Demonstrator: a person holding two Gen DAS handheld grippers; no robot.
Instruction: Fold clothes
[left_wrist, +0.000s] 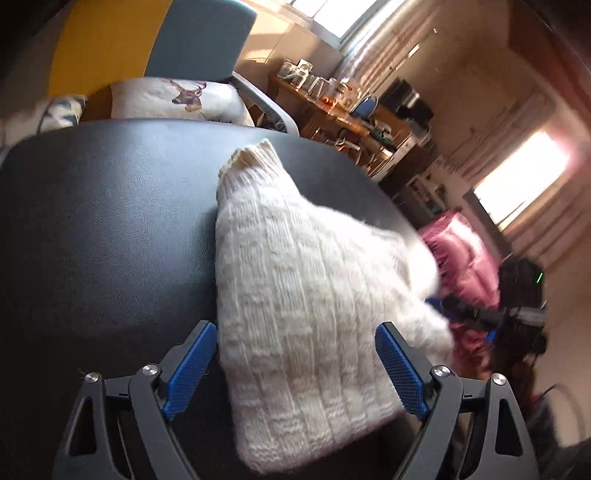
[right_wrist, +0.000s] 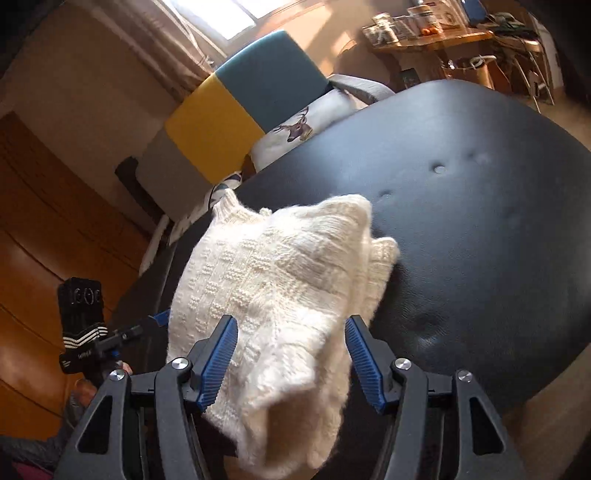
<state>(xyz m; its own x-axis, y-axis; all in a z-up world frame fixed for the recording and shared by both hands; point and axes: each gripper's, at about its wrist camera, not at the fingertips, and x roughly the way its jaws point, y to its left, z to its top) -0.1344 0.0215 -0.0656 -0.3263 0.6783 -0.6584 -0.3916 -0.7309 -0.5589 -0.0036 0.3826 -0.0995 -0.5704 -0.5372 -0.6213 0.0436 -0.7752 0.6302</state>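
A cream knitted sweater (left_wrist: 295, 295) lies bunched on a black padded leather surface (left_wrist: 110, 229). One ribbed cuff or hem points away from me at the far end. My left gripper (left_wrist: 297, 365) is open, and the near part of the sweater lies between its blue pads (left_wrist: 190, 365) without being pinched. In the right wrist view the same sweater (right_wrist: 280, 280) is heaped near the left edge of the black surface (right_wrist: 480, 240). My right gripper (right_wrist: 291, 356) is open too, its jaws standing either side of a raised fold. The left gripper's tip (right_wrist: 160, 317) shows at the sweater's left side.
A white cushion with a deer print (left_wrist: 177, 98) rests on a yellow and teal chair (right_wrist: 229, 107) behind the surface. A wooden table with jars (left_wrist: 332, 99) stands further back. Pink fabric (left_wrist: 465, 258) lies beyond the surface's right edge. A black device (right_wrist: 79, 321) is at the left.
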